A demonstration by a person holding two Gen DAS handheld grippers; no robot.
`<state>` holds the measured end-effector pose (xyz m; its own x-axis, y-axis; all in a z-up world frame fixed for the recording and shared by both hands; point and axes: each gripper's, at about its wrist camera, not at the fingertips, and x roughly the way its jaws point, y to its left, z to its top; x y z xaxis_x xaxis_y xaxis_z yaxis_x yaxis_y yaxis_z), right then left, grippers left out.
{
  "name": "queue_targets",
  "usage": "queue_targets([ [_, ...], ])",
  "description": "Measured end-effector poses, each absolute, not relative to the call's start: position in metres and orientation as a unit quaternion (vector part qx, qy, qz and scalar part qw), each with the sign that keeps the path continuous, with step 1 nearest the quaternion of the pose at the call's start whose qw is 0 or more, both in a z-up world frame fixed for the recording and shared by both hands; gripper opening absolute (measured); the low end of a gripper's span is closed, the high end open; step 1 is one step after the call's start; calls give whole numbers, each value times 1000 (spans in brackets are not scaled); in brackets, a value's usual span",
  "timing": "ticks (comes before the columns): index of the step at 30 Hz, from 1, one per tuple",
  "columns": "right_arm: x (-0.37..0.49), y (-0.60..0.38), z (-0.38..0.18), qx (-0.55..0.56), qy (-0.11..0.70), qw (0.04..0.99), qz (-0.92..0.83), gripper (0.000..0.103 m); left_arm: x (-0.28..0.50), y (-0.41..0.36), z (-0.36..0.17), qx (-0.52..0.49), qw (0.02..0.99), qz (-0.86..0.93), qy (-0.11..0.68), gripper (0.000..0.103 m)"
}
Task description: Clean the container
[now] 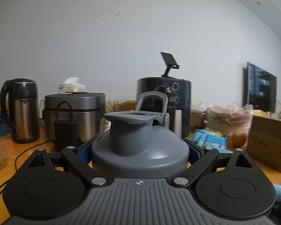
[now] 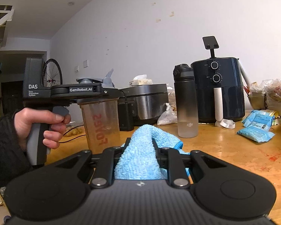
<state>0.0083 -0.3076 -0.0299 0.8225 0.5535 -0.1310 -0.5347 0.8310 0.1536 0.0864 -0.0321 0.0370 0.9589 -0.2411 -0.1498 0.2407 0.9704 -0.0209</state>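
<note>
Looking along my right gripper [image 2: 138,148], clenched on the blue cloth [image 2: 140,155], I see the shaker bottle [image 2: 101,123] ahead and to the left, standing upright, long axis vertical, on the wooden table [image 2: 224,150]. My left gripper [image 1: 139,150] is clamped around its grey lid [image 1: 138,142], so I judge the cloth must travel leftward to meet the bottle's clear side wall.

black bottle [image 2: 185,101] beside shaker [image 2: 101,121], open tabletop [image 2: 224,150] right
</note>
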Motion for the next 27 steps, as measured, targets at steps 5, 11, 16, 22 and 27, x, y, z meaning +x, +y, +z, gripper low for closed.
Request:
queue_targets([
  [5,7,-307,-29,54,85,954,284,16,87,-24,36,2,985,-154,75,95],
  [11,6,-308,-28,55,83,953,285,16,90,-13,35,3,979,-190,76,95],
  [16,7,-305,-29,55,85,952,289,16,94,-1,34,4,971,-227,75,95],
  [22,8,-303,-29,55,86,951,293,16,99,12,32,7,957,-281,72,95],
  [27,8,-299,-30,55,87,949,297,16,101,20,29,6,947,-314,61,95],
])
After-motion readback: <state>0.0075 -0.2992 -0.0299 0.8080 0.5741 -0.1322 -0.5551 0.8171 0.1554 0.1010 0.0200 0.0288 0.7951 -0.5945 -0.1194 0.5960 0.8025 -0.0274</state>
